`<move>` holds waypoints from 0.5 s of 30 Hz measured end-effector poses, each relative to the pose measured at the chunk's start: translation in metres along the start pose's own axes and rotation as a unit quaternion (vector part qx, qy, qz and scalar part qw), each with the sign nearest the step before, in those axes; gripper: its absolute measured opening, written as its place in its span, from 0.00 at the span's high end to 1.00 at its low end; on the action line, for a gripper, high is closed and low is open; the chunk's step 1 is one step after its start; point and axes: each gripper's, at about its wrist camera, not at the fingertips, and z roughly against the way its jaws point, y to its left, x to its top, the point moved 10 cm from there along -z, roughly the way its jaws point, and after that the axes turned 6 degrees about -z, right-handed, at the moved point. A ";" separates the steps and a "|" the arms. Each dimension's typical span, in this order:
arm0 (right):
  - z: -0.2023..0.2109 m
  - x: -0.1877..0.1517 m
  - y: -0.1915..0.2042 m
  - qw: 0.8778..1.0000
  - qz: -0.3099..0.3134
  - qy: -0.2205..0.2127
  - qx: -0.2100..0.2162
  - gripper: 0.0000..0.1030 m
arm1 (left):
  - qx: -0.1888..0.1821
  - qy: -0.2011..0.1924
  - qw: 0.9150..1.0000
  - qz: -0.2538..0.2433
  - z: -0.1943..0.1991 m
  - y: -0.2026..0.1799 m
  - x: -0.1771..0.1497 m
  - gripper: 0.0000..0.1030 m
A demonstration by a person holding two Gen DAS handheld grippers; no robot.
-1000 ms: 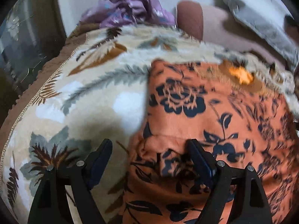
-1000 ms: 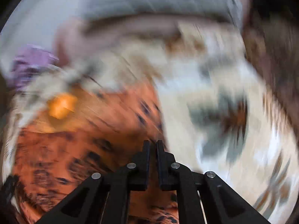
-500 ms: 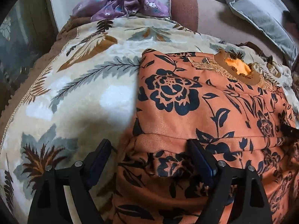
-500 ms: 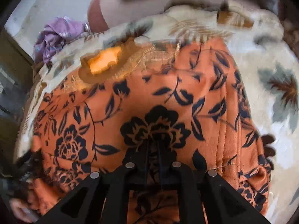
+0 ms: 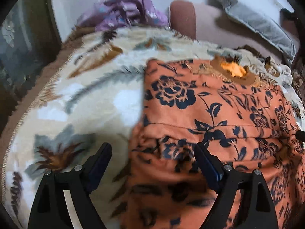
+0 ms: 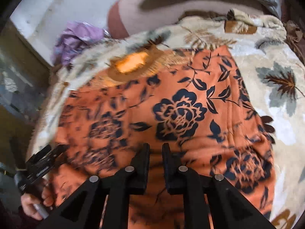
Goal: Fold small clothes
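Observation:
An orange garment point(image 5: 219, 105) with a dark blue flower print lies spread on a cream leaf-patterned blanket point(image 5: 85, 99). Its brown-trimmed neckline point(image 5: 232, 70) points away from me. My left gripper point(image 5: 152, 154) stands wide open above the garment's near left edge, where a folded ridge of cloth lies below and between its fingers, not pinched. My right gripper point(image 6: 155, 148) hovers over the middle of the garment point(image 6: 181, 114); its jaws are opening and show a narrow gap with nothing gripped. The right wrist view also shows the left gripper point(image 6: 42, 162) in a hand point(image 6: 36, 204) at the lower left.
A crumpled purple garment point(image 5: 129, 9) lies at the blanket's far end point(image 6: 76, 38). Behind it are a pinkish-brown sofa arm point(image 5: 183, 17) and a grey cushion point(image 5: 257, 24). A dark cabinet point(image 5: 22, 57) stands on the left. Bare blanket point(image 6: 276, 95) extends to the right of the garment.
My right gripper has swung from the garment's right edge to over its middle, and its jaws have parted slightly. The left gripper has shifted only a little and stays open.

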 end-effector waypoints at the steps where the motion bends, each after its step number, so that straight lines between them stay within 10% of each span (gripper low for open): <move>1: 0.010 -0.007 0.001 1.000 0.004 -0.002 0.007 0.84 | -0.001 -0.011 1.000 0.001 0.010 0.000 0.001 0.14; 11: 0.096 -0.087 0.006 0.998 0.022 -0.053 0.032 0.84 | 0.050 -0.110 0.993 -0.008 0.153 -0.023 -0.026 0.10; 13: 0.104 -0.099 0.012 0.997 0.027 -0.059 0.036 0.76 | 0.059 -0.115 0.992 -0.013 0.174 -0.029 -0.030 0.10; 15: 0.113 -0.110 0.018 0.996 0.037 -0.069 0.035 0.41 | 0.060 -0.121 0.991 -0.013 0.191 -0.032 -0.033 0.10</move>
